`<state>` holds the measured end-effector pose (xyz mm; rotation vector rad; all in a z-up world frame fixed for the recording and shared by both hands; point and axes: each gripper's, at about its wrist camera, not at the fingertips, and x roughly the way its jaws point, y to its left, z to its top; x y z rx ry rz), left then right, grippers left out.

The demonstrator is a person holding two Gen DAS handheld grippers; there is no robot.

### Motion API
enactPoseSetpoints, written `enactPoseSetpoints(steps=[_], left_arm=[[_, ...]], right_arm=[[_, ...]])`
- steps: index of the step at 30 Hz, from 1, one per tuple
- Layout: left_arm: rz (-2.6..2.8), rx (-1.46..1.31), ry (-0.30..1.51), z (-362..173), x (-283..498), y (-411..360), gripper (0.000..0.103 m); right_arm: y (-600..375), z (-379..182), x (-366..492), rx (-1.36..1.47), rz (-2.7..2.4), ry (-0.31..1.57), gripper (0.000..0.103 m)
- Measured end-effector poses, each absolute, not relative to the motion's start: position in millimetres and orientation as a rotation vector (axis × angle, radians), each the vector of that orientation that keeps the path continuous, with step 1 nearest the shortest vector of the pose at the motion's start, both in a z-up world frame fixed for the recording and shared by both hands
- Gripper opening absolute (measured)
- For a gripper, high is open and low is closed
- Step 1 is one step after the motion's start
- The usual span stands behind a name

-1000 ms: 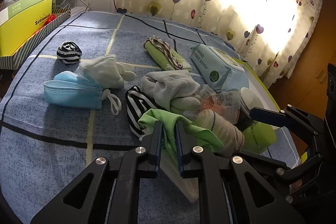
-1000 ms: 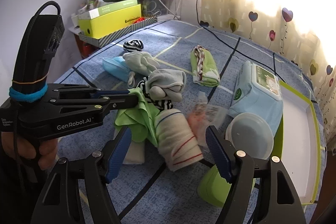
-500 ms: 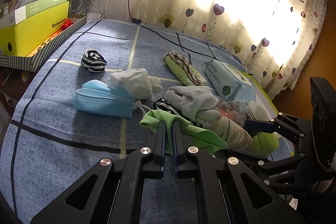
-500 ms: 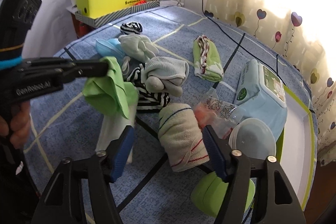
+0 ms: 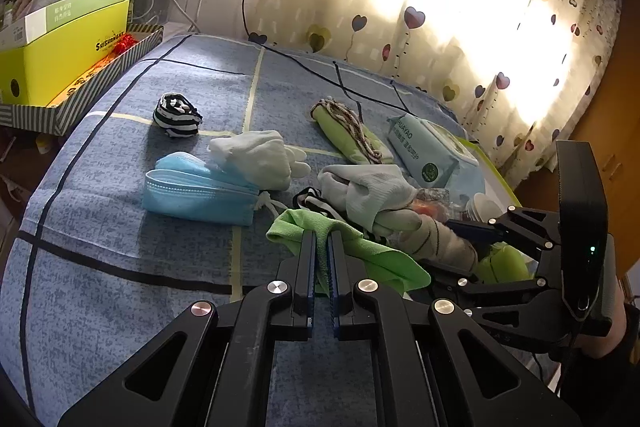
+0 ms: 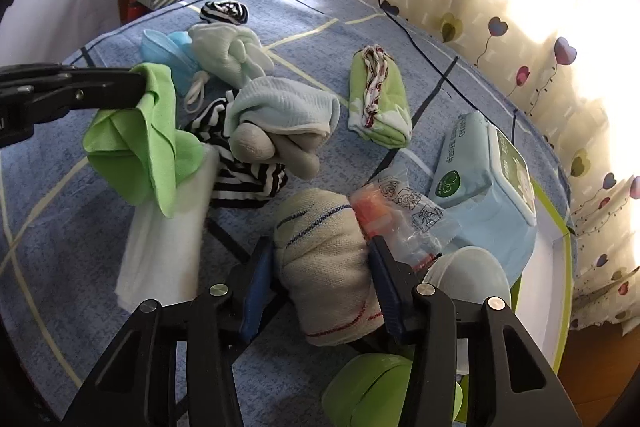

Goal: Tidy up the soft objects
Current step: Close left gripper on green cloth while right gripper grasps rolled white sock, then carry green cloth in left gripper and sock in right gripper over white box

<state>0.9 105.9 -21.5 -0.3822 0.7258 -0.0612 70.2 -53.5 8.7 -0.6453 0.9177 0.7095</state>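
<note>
On the blue checked bedcover (image 5: 120,235) lies a heap of soft things. My left gripper (image 5: 321,239) is shut on a green cloth (image 5: 376,259), which hangs folded from it (image 6: 144,147) above a white cloth (image 6: 164,247). My right gripper (image 6: 319,245) points steeply down. Its jaws are closing on a beige rolled sock (image 6: 324,267) with blue and red stripes, and both blue pads touch its sides. In the left wrist view that sock (image 5: 440,243) shows between the right gripper's fingers (image 5: 472,227).
Around lie a black-and-white striped sock (image 6: 248,179), grey socks (image 6: 280,123), a blue face mask (image 5: 200,189), a white glove (image 5: 256,159), a striped ball (image 5: 176,111), a green pouch (image 6: 376,107), a wipes pack (image 6: 488,179), a plastic bag (image 6: 400,211) and a green-rimmed tray (image 6: 560,267).
The left gripper has lifted the green cloth away from the heap to the left. The right gripper has come down and its jaws have narrowed onto the beige sock roll.
</note>
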Motion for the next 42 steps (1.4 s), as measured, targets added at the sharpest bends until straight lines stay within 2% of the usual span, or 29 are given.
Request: enactPoseSetpoints(steps=[17, 42], left_arm=[[-0.025, -0.278, 0.66, 19.4, -9.3, 68.4, 0.006], [-0.113, -0.127, 0.628, 63.8, 32.3, -7.0, 0.006]], right_arm=[[-104.4, 74.5, 41.8, -0.338, 0.799, 0.764, 0.045], [-198.6, 102.0, 67.4, -0.155, 0.677, 0.691, 0.045]])
